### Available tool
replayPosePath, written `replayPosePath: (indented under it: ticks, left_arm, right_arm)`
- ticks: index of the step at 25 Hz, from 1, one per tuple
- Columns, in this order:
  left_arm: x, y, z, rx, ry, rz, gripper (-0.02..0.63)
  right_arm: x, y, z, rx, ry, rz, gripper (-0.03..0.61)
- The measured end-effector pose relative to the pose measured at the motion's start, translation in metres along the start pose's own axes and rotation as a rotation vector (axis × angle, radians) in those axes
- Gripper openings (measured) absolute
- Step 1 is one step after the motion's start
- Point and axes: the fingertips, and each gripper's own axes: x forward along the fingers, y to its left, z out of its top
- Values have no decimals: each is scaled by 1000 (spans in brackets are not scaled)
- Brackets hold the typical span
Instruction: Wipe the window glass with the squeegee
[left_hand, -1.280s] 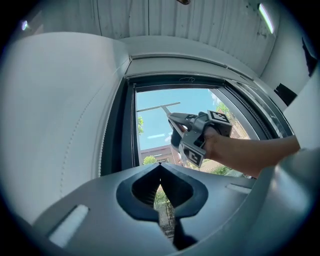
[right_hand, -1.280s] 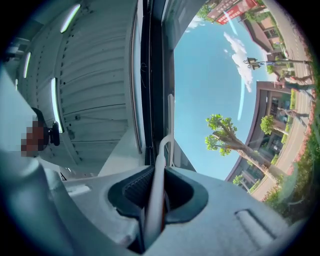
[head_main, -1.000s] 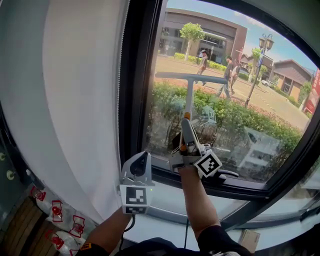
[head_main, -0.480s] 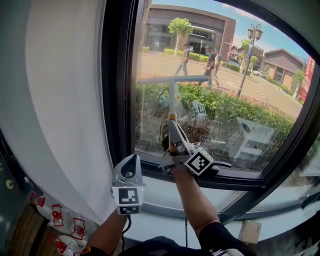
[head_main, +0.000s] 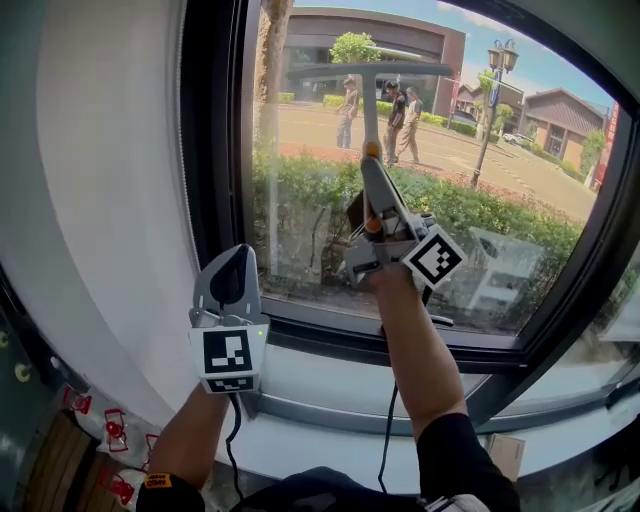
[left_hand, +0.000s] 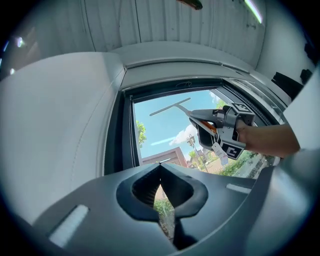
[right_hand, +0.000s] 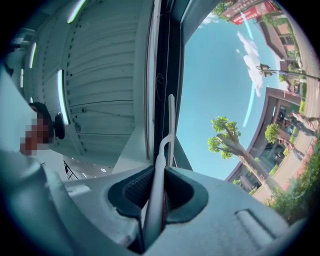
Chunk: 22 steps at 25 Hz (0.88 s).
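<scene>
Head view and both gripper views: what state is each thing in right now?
squeegee, upright, blade at the top, high on the pane, handle clamped.
right gripper, shut on the squeegee handle.
left gripper, jaws together, nothing between them, held low.
window glass, looks shut in its frame; wet or dry cannot be told.

Lower end of squeegee (head_main: 372, 72) handle hidden inside right gripper (head_main: 371, 165); blade contact with window glass (head_main: 300, 150) unclear. Pedestrians (head_main: 400, 112) outside too small for detail. Forearms (head_main: 415, 350) cut off at bottom edge.
</scene>
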Motion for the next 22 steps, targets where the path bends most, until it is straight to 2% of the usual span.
replayPosePath:
  ticks: [5, 10, 15, 22]
  left_arm:
    - [21, -6, 44, 25, -73, -6, 18]
    - [39, -13, 68, 8, -93, -18, 18]
    - [46, -11, 88, 8, -137, -1, 18]
    - [47, -13, 68, 3, -105, -3, 18]
  right_arm:
    - [31, -8, 64, -2, -59, 25, 49]
    - [50, -26, 97, 0, -70, -15, 49]
    - [54, -39, 112, 25, -80, 1, 49]
    - [57, -39, 110, 45, -86, 32, 49]
